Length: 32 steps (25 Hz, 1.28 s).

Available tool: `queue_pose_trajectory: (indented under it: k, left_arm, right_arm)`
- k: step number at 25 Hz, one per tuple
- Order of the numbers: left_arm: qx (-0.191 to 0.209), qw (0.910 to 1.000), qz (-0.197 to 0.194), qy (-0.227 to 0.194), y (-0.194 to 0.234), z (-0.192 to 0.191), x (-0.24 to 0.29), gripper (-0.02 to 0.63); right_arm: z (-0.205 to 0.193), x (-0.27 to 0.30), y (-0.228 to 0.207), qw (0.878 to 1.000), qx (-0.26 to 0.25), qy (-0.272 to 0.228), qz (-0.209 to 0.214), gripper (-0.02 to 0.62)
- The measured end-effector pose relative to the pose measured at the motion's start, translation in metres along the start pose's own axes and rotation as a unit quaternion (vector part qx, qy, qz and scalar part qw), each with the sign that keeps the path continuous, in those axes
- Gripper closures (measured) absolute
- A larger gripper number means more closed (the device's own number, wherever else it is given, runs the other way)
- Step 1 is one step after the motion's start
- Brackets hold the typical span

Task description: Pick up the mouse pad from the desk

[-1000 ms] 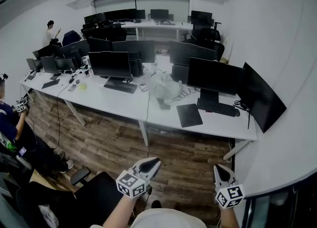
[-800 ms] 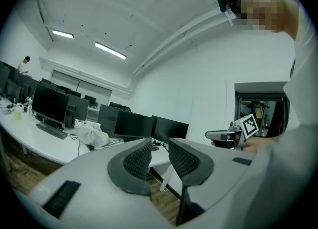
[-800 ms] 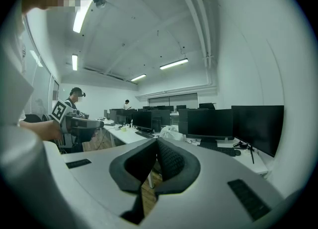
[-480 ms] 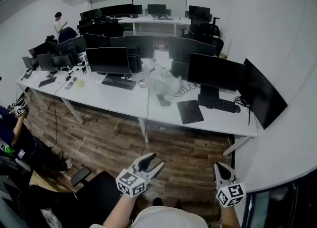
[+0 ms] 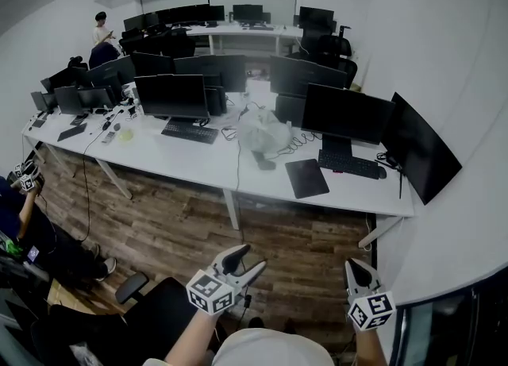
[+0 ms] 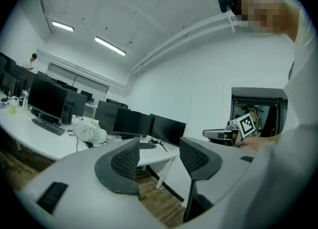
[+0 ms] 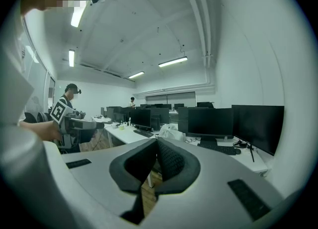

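Observation:
The dark mouse pad (image 5: pixel 306 178) lies flat on the long white desk (image 5: pixel 198 167), just left of a black keyboard (image 5: pixel 349 166). Both grippers hang low at the bottom of the head view, over the wooden floor and well short of the desk. My left gripper (image 5: pixel 246 260) has its jaws apart and still opening, with nothing between them; in the left gripper view the left gripper (image 6: pixel 159 149) frames only the room beyond. The tips of my right gripper (image 5: pixel 355 267) meet and hold nothing, and the right gripper (image 7: pixel 156 146) looks the same in its own view.
Several monitors (image 5: pixel 345 114) line the desk, with a white plastic bag (image 5: pixel 266 134) and cables mid-desk. A black office chair (image 5: pixel 151 309) stands at my lower left. One person (image 5: pixel 24 221) sits at the far left with grippers, another person (image 5: pixel 101 27) stands at the back.
The left gripper's jaws have gone from shut to clearly apart. Both grippers have shifted slightly, and the right one stays shut.

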State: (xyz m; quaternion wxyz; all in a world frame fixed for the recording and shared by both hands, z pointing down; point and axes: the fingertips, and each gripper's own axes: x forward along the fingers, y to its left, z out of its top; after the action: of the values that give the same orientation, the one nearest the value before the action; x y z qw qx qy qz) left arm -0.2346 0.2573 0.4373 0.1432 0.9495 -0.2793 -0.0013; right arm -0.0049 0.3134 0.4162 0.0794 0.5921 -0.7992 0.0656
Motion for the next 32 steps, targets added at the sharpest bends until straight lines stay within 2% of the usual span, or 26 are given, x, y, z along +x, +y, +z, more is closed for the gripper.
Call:
queue_pose_trajectory:
  k: [9,17,24,32]
  left_arm:
    - [-0.001,0.9999,-0.014,0.003,0.008,-0.004,-0.007,0.337]
    - [-0.003,0.9999,-0.005,0.013,0.021,-0.008,0.002,0.336]
    - [-0.006,0.9997,0.017,0.017,0.042,-0.003,0.037,0.336]
    - [-0.01,0.9989,0.04,0.02,0.076,0.006,0.1,0.336]
  right_arm:
    - [-0.002,0.001,0.012,1.0,-0.002,0.001,-0.018,0.583]
    - [-0.008,0.009,0.0,1.0,0.005,0.008,-0.023,0.583]
    - [-0.005,0.05,-0.032,1.0,0.009,0.007,-0.002,0.583]
    - [0.001,0.107,-0.09,1.0,0.01,0.011,0.018,0.583]
